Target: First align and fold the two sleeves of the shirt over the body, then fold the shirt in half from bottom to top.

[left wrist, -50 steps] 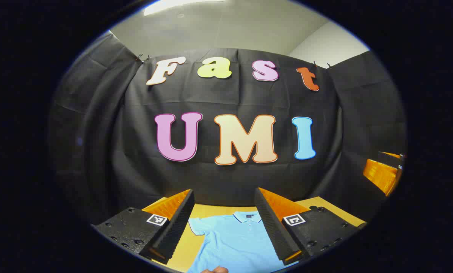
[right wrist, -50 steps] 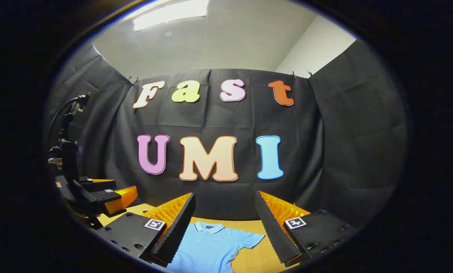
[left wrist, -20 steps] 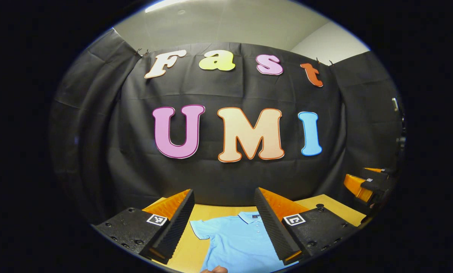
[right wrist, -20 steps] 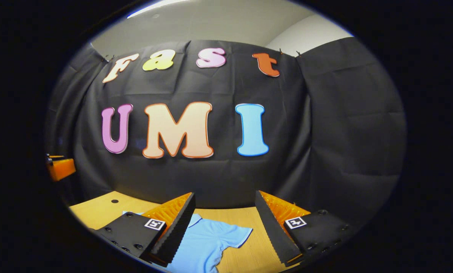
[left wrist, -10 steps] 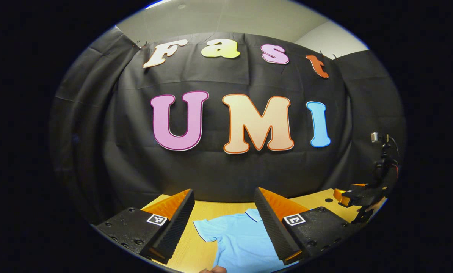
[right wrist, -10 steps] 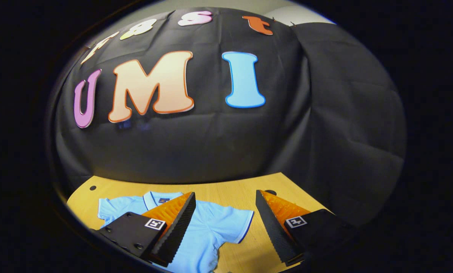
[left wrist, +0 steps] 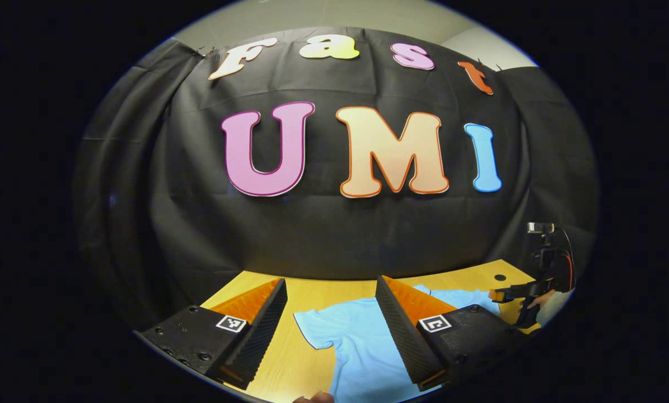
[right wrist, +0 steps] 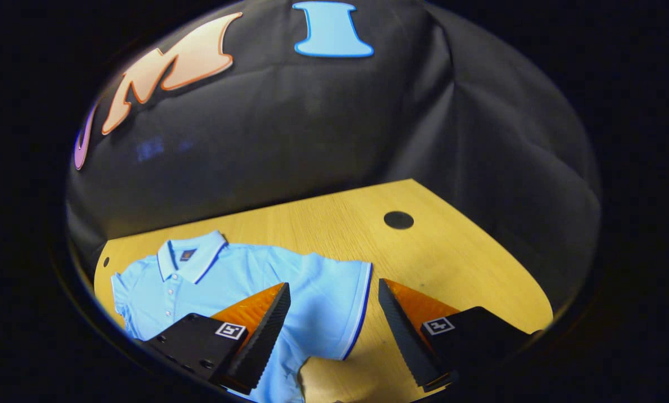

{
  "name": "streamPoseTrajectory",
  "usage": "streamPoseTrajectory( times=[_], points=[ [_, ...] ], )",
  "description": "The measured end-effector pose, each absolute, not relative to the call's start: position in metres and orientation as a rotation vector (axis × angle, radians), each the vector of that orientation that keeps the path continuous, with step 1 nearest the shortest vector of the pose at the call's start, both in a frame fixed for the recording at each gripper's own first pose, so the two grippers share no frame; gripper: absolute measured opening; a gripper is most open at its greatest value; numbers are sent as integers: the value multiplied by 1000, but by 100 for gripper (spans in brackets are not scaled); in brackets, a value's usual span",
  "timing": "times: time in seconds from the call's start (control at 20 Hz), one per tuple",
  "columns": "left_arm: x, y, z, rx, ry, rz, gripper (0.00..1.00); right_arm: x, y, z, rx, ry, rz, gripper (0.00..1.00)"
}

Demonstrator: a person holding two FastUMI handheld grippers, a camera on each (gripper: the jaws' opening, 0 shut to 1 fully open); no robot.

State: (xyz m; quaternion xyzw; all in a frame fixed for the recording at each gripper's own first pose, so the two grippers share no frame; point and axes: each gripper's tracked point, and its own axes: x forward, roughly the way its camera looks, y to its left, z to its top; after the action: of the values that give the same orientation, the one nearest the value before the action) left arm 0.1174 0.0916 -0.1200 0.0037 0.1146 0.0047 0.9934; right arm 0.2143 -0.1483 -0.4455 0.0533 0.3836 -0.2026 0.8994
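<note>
Hovering right gripper (right wrist: 333, 322) spread over shirt (right wrist: 228, 280) sleeve, hem cut off, left gripper (left wrist: 331, 319) spread.

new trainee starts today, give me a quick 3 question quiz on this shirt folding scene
1. True or false: the shirt lies flat on the table with neither sleeve folded over the body yet.
2. Multiple choice: the right gripper is (a) shut on the collar, (b) open above the sleeve, (c) shut on the bottom hem.
3. Fill in: between the fingers of the left gripper lies the shirt's other ____.

Key: 1 true; 2 b; 3 sleeve.
</note>
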Motion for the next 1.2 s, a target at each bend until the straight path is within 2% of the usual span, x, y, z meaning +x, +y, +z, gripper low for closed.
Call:
streamPoseTrajectory(
  times=[0.25,0.4,0.55,0.75,0.8,0.95,1.0,1.2],
  points=[
    [119,100,-134,7,268,31,96,210,-158,-476,127,861,-465,96],
    [117,103,-141,-8,291,40,96,210,-157,-487,102,884,-446,98],
    [118,102,-148,-31,305,45,96,213,-149,-483,95,862,-400,83],
    [116,105,-156,-49,329,51,96,216,-134,-477,74,842,-366,11],
    [115,106,-157,-52,330,53,96,217,-131,-477,89,843,-357,3],
    [114,110,-159,-54,333,62,96,223,-119,-468,162,834,-342,0],
    [115,111,-159,-54,334,65,96,229,-111,-458,185,810,-329,3],
    [113,119,-165,-53,348,82,96,252,-59,-425,243,736,-223,3]
  ],
)
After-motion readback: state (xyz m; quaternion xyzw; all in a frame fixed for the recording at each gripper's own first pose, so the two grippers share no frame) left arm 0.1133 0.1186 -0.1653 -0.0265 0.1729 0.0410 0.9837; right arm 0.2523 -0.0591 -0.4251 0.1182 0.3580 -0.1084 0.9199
